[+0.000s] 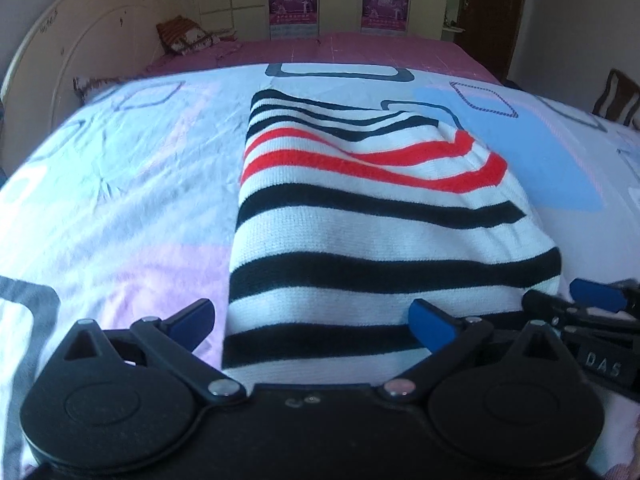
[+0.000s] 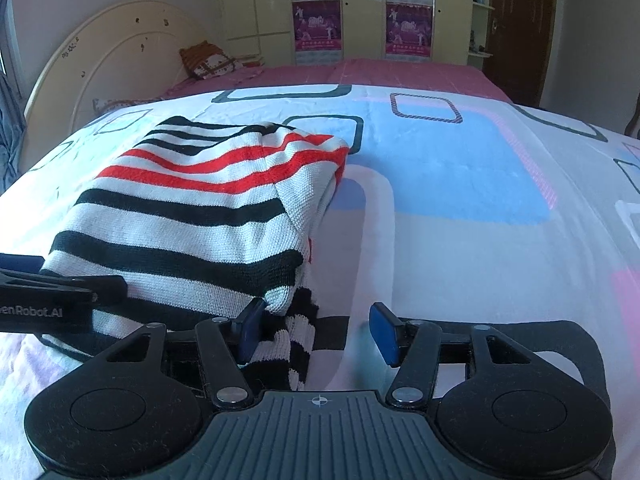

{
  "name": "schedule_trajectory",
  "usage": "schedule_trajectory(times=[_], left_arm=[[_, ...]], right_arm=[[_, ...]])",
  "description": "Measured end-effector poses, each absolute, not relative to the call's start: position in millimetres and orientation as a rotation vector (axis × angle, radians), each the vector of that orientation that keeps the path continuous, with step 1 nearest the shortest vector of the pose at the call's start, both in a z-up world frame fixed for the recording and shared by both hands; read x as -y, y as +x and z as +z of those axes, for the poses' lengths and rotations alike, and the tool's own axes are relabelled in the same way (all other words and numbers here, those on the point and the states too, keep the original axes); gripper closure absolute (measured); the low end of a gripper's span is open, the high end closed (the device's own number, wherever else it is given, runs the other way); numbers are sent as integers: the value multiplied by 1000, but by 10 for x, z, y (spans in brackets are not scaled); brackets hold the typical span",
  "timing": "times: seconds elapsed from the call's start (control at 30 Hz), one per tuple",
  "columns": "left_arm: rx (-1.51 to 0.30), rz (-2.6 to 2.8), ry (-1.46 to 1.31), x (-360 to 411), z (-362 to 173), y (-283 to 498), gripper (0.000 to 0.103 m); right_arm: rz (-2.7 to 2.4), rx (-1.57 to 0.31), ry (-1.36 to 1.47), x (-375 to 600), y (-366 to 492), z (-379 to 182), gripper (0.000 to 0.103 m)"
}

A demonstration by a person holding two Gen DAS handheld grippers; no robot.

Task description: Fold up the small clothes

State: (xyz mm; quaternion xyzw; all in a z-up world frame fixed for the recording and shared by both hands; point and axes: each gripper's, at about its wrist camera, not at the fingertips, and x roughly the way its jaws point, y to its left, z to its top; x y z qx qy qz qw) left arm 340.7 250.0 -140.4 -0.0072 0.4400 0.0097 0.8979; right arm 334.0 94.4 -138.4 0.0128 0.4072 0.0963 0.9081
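Observation:
A small knit sweater (image 1: 360, 216) with white, black and red stripes lies folded in a long stack on the bed; it also shows in the right wrist view (image 2: 200, 208). My left gripper (image 1: 316, 320) is open, its jaws straddling the sweater's near end. My right gripper (image 2: 316, 332) is open at the sweater's near right corner, where a striped cuff (image 2: 300, 344) hangs between the jaws, touching the left pad. Each gripper's fingers show in the other's view, the right one at the right edge (image 1: 592, 304) and the left one at the left edge (image 2: 60, 288).
The bed carries a patterned sheet (image 2: 460, 184) in white, blue and pink, with a pink cover (image 1: 360, 50) behind. A cream headboard (image 1: 80, 52) and a pillow (image 1: 184, 36) stand at the far left. A wardrobe with posters (image 2: 360, 12) and a dark door (image 2: 520, 28) line the back wall.

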Motion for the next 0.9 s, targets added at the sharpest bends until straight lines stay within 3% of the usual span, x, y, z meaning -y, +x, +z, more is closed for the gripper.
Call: schedule_trajectory(times=[0.1,0.37,0.9], left_arm=[[-900,-60,-128,-2618,-1444,3407,0],[-901,25,34,-2369,-1415,3386,0],[-910,84,43,-2283,-1398,3399,0]], right_arm=[[201,-838,18,-953,3326,-1368,47],[193,-828,-57,-1048,3245,-1349,47],[205,-824,-77,-1077,3259,-1365,47]])
